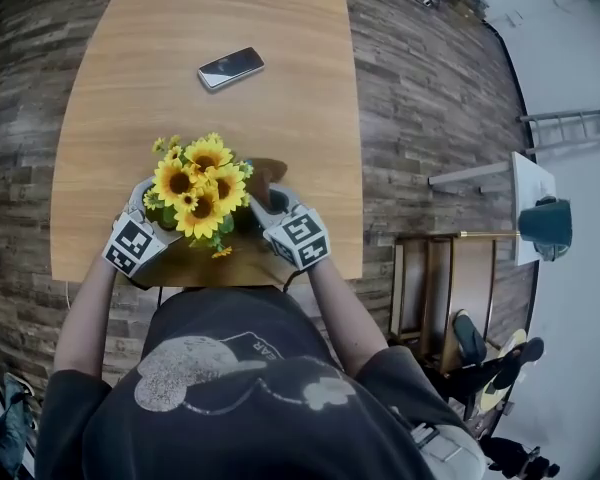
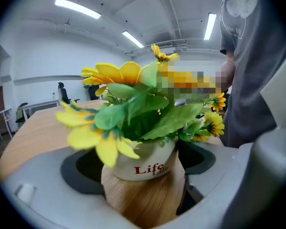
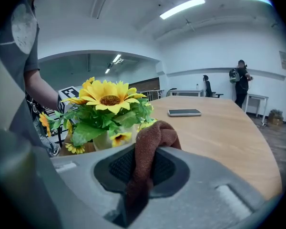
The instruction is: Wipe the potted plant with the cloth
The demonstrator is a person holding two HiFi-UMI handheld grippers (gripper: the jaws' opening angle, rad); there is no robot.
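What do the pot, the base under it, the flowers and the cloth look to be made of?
Pot: probably glazed ceramic; white, smooth, slightly shiny, red printed lettering.
Base: wood or wood veneer; matte, fine straight grain.
Flowers: likely artificial, fabric or plastic; flat, evenly coloured petals and leaves.
Cloth: brown soft fuzzy textile, perhaps terry or microfibre; it bunches in limp folds.

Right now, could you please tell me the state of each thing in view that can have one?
potted plant, yellow sunflowers in a white ceramic pot: upright on its stand.
round wooden stand: held between the left gripper's jaws.
left gripper: closed on the wooden stand.
brown cloth: bunched, clamped in the jaws.
right gripper: closed on the brown cloth.
black smartphone: lying flat, screen dark.
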